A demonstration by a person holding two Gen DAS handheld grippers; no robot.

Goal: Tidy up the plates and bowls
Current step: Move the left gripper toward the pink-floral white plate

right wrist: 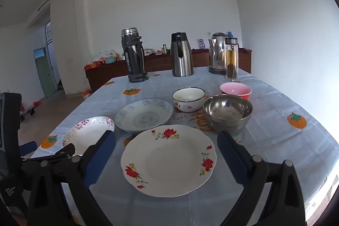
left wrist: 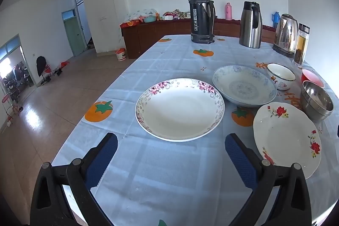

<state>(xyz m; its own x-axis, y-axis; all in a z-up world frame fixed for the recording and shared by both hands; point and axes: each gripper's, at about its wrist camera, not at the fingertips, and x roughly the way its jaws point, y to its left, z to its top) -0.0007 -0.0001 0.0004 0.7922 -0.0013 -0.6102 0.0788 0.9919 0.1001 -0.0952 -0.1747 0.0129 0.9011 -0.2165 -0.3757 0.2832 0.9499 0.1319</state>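
Three plates lie on the blue tablecloth: a pink-flowered plate [left wrist: 179, 108] [right wrist: 89, 135], a blue-patterned deep plate [left wrist: 243, 85] [right wrist: 144, 114] and a red-flowered plate [left wrist: 286, 138] [right wrist: 168, 160]. Behind them stand a white enamel bowl [left wrist: 280, 75] [right wrist: 188, 99], a steel bowl [left wrist: 316, 102] [right wrist: 227, 112] and a pink bowl [left wrist: 312, 76] [right wrist: 235, 90]. My left gripper [left wrist: 170, 137] hangs open just short of the pink-flowered plate, nothing between its fingers. My right gripper [right wrist: 166, 137] stands open above the red-flowered plate without touching it. The left gripper's body shows at the left of the right wrist view.
At the table's far end stand a black thermos [left wrist: 201, 14] [right wrist: 134, 55], a steel carafe [left wrist: 251, 24] [right wrist: 181, 54], an electric kettle [left wrist: 286, 35] [right wrist: 218, 53] and a glass tea bottle [left wrist: 302, 43] [right wrist: 232, 59]. The table's left edge [left wrist: 84, 124] drops to the tiled floor.
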